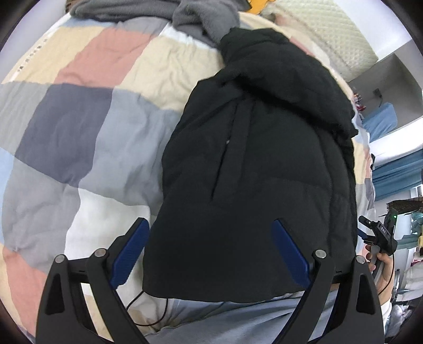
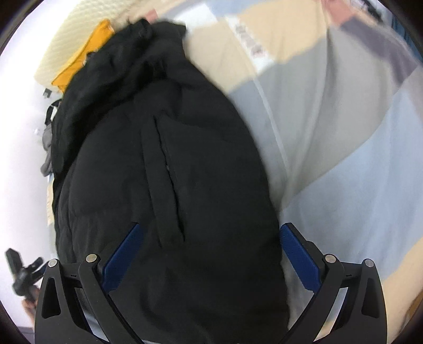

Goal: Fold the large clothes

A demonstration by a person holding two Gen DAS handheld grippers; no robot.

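A black padded jacket (image 1: 253,164) lies folded lengthwise on a patchwork quilt (image 1: 79,111), hood at the far end. It also shows in the right wrist view (image 2: 169,164). My left gripper (image 1: 211,225) is open and empty, above the jacket's near hem, its blue pads (image 1: 132,251) spread wide. My right gripper (image 2: 211,230) is open and empty, above the same jacket's near part. The right gripper also shows at the right edge of the left wrist view (image 1: 378,232), held in a hand.
A grey fleece garment (image 1: 201,16) lies at the quilt's far end. A yellow item (image 2: 84,53) rests on a cream textured cover (image 1: 322,34). A thin black cable (image 1: 148,307) lies at the near edge. Shelves and blue fabric (image 1: 388,148) stand at right.
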